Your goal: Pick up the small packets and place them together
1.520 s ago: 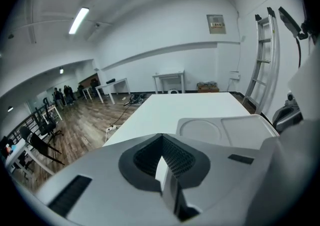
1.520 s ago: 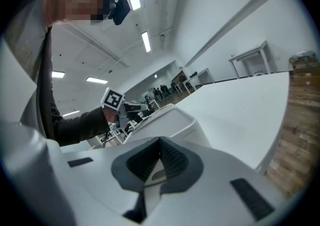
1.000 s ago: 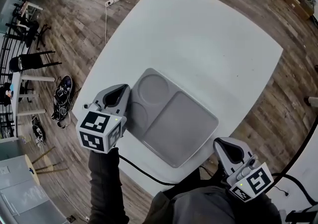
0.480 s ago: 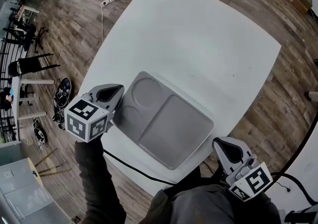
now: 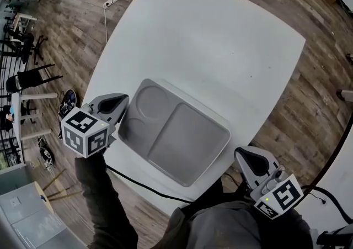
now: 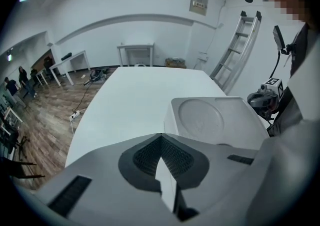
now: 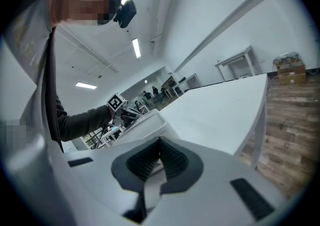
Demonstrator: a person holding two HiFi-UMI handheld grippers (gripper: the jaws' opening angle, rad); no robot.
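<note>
In the head view, the left claw (image 5: pixel 118 104) hangs closed and empty just beside the left edge of the grey tray (image 5: pixel 182 137), probably idle because nothing is there to grip. A second ago it sat over that edge. The right claw (image 5: pixel 245 157), also closed on nothing, waits off the worktop (image 5: pixel 220 38) at lower right, unchanged.

In the left gripper view the tips meet and the tray beyond is bare.

The right gripper view shows the same, and no small packets appear anywhere.
</note>
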